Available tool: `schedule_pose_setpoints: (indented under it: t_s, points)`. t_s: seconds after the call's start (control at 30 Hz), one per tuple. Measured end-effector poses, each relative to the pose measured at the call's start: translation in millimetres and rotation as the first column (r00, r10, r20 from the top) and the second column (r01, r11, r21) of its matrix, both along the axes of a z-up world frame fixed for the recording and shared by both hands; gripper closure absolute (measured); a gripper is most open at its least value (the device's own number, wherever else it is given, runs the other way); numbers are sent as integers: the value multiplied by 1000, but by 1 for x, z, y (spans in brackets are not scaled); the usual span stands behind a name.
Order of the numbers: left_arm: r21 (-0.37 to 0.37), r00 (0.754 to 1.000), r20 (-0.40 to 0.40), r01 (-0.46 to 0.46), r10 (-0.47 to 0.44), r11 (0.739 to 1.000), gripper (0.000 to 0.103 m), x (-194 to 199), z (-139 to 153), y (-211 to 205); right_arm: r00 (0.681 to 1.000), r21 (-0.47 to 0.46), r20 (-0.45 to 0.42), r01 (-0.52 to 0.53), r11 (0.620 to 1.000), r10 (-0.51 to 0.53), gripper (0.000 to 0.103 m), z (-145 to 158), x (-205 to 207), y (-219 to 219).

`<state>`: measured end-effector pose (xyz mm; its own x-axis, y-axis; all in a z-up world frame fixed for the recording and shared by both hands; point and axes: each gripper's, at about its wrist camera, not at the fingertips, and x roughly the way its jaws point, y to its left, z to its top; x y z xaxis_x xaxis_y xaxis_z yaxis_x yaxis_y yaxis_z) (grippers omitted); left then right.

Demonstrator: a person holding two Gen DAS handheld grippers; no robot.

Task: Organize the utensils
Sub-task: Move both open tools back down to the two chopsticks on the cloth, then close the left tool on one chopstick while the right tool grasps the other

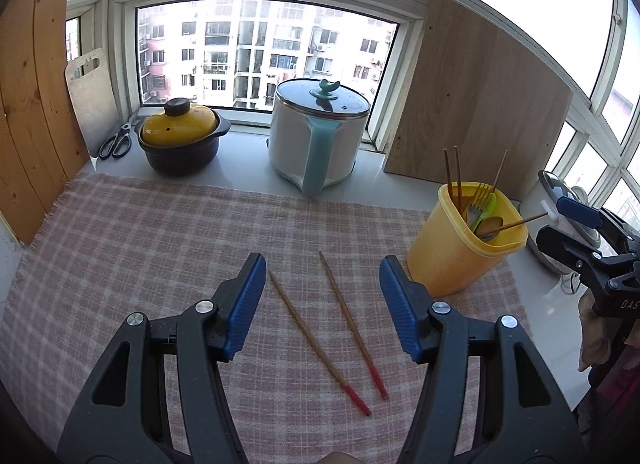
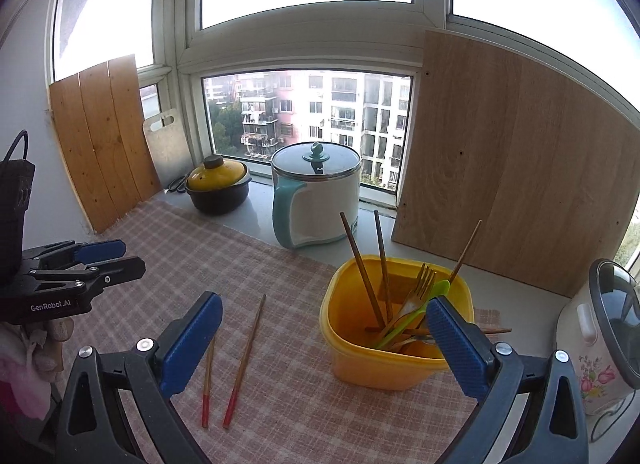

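Two red-tipped wooden chopsticks point(image 1: 316, 340) point(image 1: 352, 324) lie apart on the checked cloth point(image 1: 140, 232). My left gripper point(image 1: 323, 264) hovers over them, open, with both sticks showing between its blue pads and nothing gripped. A yellow container point(image 2: 384, 368) stands to the right and holds several chopsticks, a fork, a green spoon and a wooden spoon. My right gripper point(image 2: 324, 300) is wide open and empty, its right finger in front of the container's rim. The same chopsticks point(image 2: 246, 356) lie by its left finger.
On the sill stand a white electric pot point(image 1: 316, 136) with a teal handle, a yellow-lidded clay pot point(image 1: 180, 140) and scissors point(image 1: 116, 142). Wooden boards point(image 1: 476, 104) point(image 1: 32, 104) lean at both sides. A flowered rice cooker point(image 2: 600, 344) sits right of the container.
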<state>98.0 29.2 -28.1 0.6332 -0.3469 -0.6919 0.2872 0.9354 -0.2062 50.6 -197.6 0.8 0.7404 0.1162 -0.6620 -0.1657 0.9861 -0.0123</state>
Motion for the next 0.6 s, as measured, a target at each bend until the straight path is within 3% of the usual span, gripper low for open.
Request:
schedule_pose_setpoints:
  t_s: [0.33,0.6]
  points:
    - [32,984,-175,-31,36,999,42,21,-75,16,995,4,-100,2,1000,-2,0,-39,-5,29]
    - [32,972,-233,-16,23,999,42,32,-99,8,987,12,-159,18,1000,-16,0,-60,-3,40]
